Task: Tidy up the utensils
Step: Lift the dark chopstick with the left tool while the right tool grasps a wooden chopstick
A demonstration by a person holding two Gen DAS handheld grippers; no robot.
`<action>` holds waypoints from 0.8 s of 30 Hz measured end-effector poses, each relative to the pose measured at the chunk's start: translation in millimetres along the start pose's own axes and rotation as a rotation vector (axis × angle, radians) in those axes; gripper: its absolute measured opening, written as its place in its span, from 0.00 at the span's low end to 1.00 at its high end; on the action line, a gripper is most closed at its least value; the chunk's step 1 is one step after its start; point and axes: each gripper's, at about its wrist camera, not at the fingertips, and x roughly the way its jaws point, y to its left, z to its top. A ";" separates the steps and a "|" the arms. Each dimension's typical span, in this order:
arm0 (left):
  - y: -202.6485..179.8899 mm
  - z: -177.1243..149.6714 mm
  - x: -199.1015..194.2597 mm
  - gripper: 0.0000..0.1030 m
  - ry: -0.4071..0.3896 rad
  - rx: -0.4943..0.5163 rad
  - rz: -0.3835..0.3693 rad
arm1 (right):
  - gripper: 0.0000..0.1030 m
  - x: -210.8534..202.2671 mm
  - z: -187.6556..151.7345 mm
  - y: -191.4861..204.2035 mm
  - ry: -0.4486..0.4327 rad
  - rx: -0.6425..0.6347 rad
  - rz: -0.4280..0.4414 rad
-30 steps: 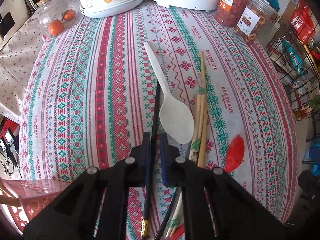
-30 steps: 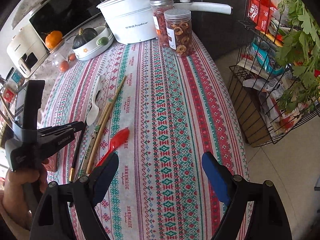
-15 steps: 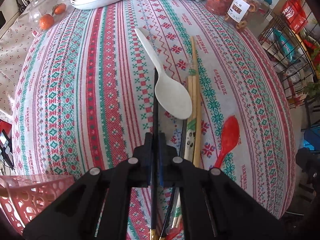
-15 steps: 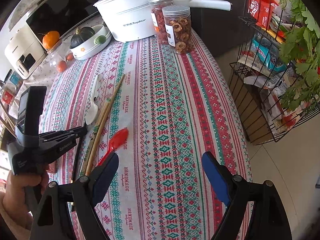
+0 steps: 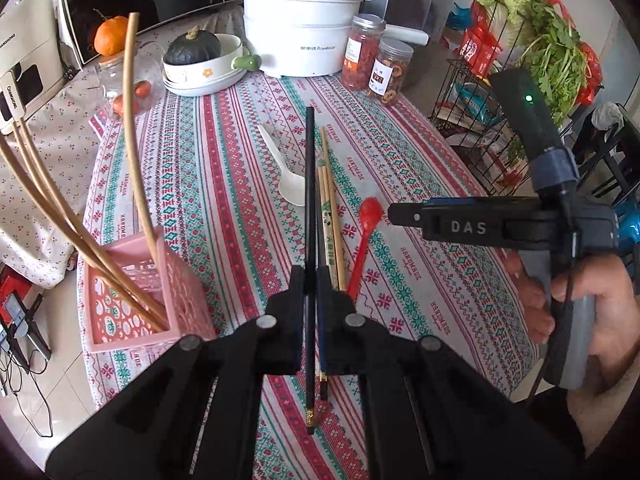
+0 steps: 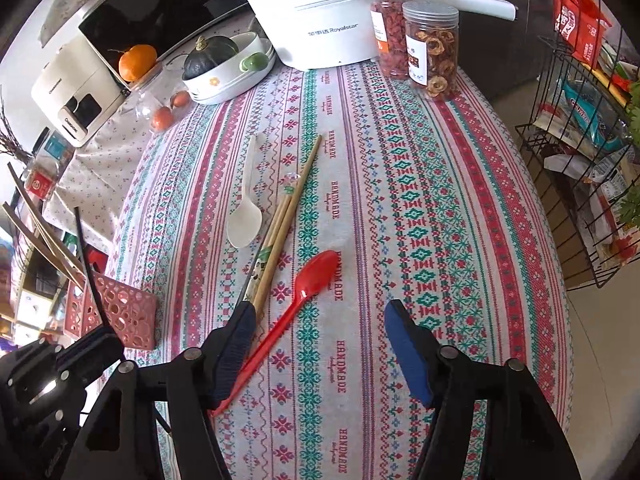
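My left gripper [image 5: 310, 280] is shut on a black chopstick [image 5: 309, 184] and holds it lifted above the table. A second black chopstick [image 5: 322, 376] lies under it beside several bamboo chopsticks [image 5: 332, 216]. A white spoon [image 5: 286, 178] and a red spoon [image 5: 362, 236] lie on the cloth. A pink basket [image 5: 132, 300] at the left holds several bamboo chopsticks [image 5: 132, 128]. My right gripper [image 6: 318, 320] is open, low over the red spoon [image 6: 296, 300], with its left finger by the handle. The left gripper [image 6: 96, 344] shows there by the basket [image 6: 120, 312].
A white cooker [image 5: 300, 32], two snack jars [image 5: 376, 60], a bowl with a squash [image 5: 200, 64] and a glass jar of tomatoes [image 5: 128, 92] stand at the back. A wire rack with vegetables [image 5: 532, 60] stands right of the table.
My left gripper has lifted the black chopstick off the table and pulled back toward the pink basket. My right gripper has moved forward and down over the red spoon.
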 end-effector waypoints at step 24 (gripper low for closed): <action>47.9 -35.5 -43.8 0.06 -0.072 -0.053 -0.067 | 0.17 89.4 14.1 61.0 0.192 0.038 0.080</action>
